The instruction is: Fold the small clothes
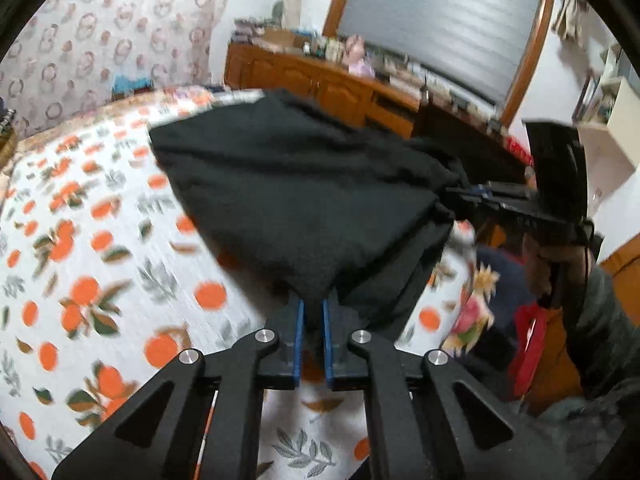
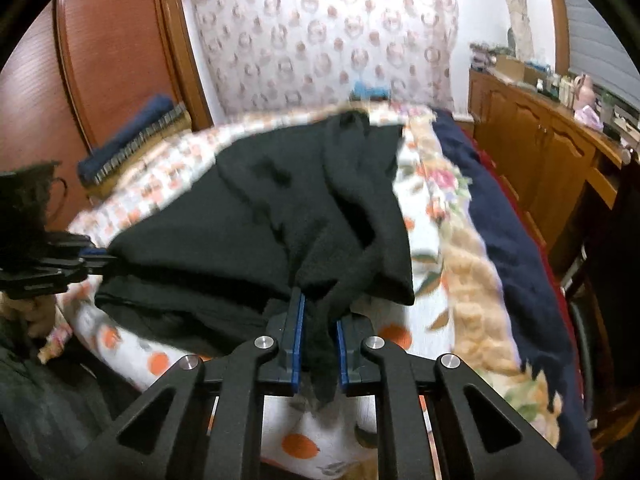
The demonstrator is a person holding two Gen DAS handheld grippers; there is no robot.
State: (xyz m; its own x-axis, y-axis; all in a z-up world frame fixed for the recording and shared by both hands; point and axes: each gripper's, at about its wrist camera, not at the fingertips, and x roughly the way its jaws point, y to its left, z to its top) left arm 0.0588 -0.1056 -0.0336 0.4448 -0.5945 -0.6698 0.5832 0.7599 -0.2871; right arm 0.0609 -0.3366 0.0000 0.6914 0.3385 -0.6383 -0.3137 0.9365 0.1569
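Two grippers, one black garment [image 1: 304, 200] between them. Left gripper [image 1: 314, 312] clenched on near corner of garment, blue pads pinching fabric. Right gripper [image 2: 320, 320] clamped on bunched edge, narrow strip of cloth hanging down between its fingers. Garment partly lifted, far portion lying on bedspread [image 1: 80, 220], white with orange fruit print. Floral blanket [image 2: 468, 240] and navy cover beside it. Beyond: wooden cabinet [image 1: 320, 84] cluttered with small items, patterned curtain [image 2: 328, 40] behind bed.
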